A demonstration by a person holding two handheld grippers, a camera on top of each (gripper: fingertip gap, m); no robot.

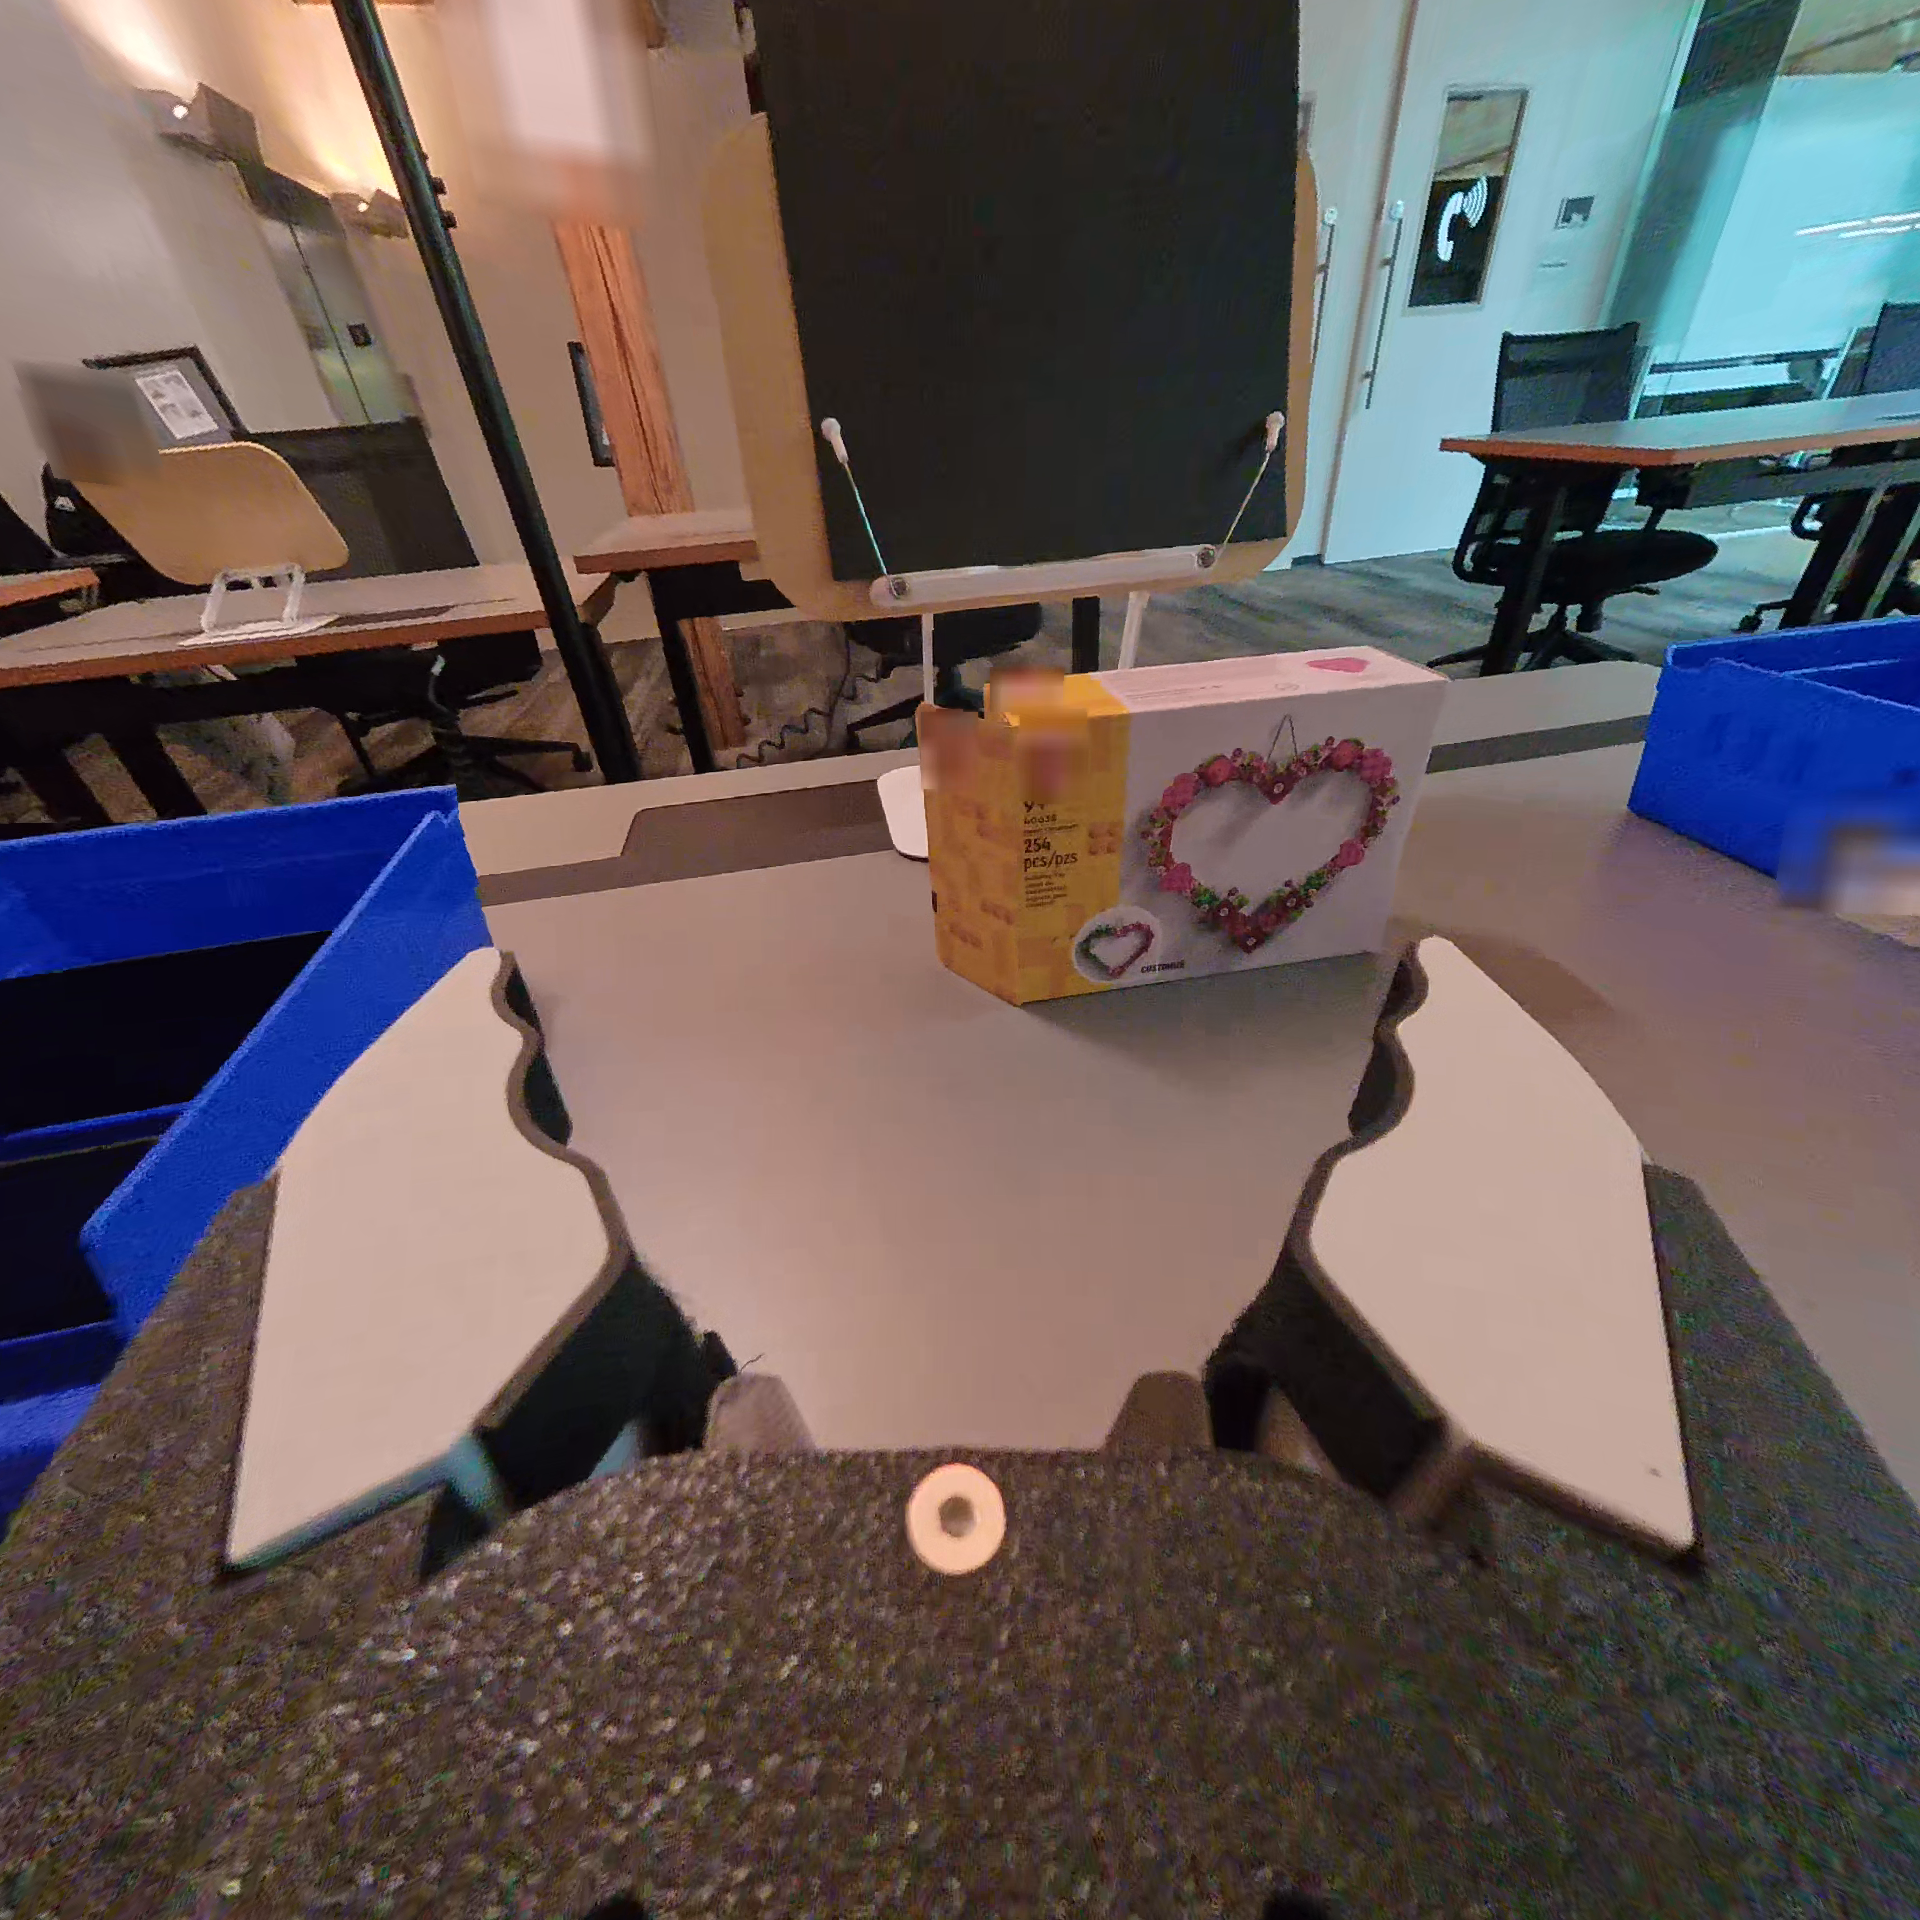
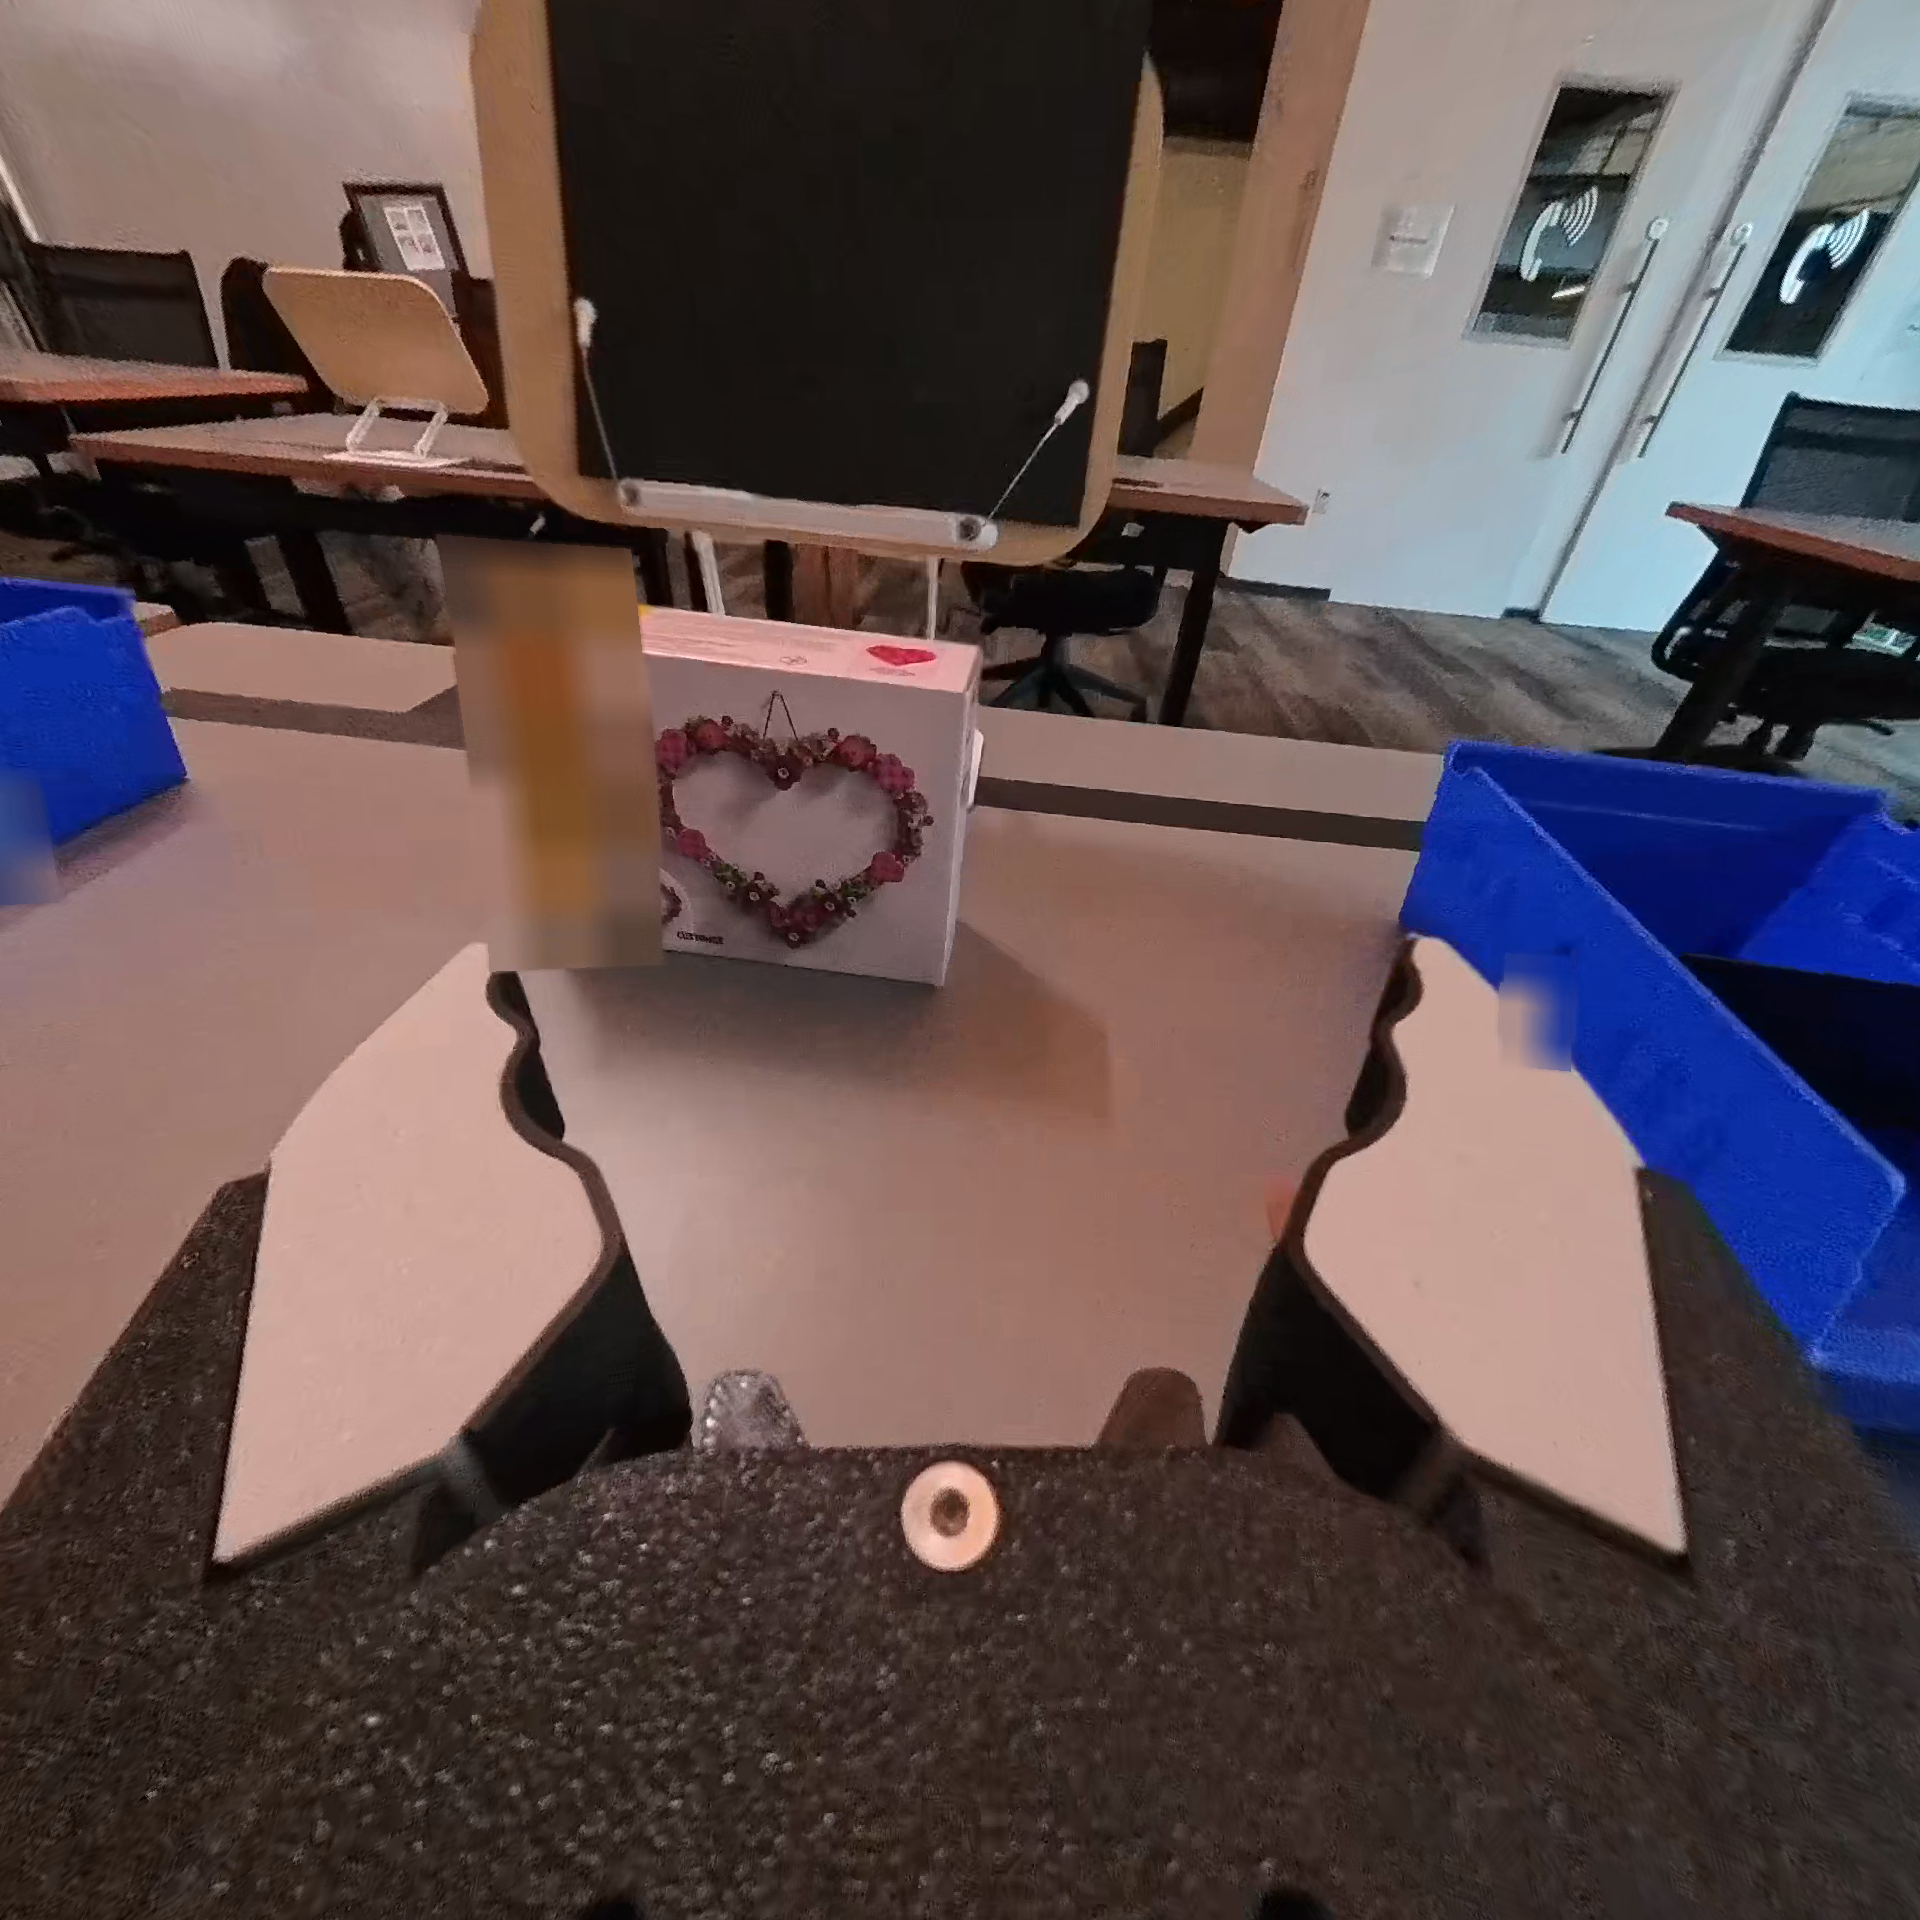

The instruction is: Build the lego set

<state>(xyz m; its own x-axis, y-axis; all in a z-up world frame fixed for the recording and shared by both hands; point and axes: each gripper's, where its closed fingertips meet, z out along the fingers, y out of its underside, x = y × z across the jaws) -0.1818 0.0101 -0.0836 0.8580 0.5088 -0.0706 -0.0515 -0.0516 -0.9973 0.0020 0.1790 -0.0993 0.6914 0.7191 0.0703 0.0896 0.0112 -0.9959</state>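
A white and yellow lego set box [image 1: 1184, 821] with a pink flower heart pictured on it stands upright on the grey table [image 1: 883, 1143], closed. It also shows in the right wrist view [image 2: 821, 810]. My left gripper [image 1: 956, 987] is open and empty, low over the table, a short way in front of the box. My right gripper [image 2: 951, 997] is open and empty too, with the box ahead and slightly left of its gap. No loose bricks show.
A book stand holding a black board [image 1: 1039, 312] rises behind the box, also seen in the right wrist view [image 2: 831, 249]. A blue bin [image 1: 208, 1039] sits at the left, another blue bin [image 2: 1683, 987] at the right. Desks and office chairs stand beyond the table.
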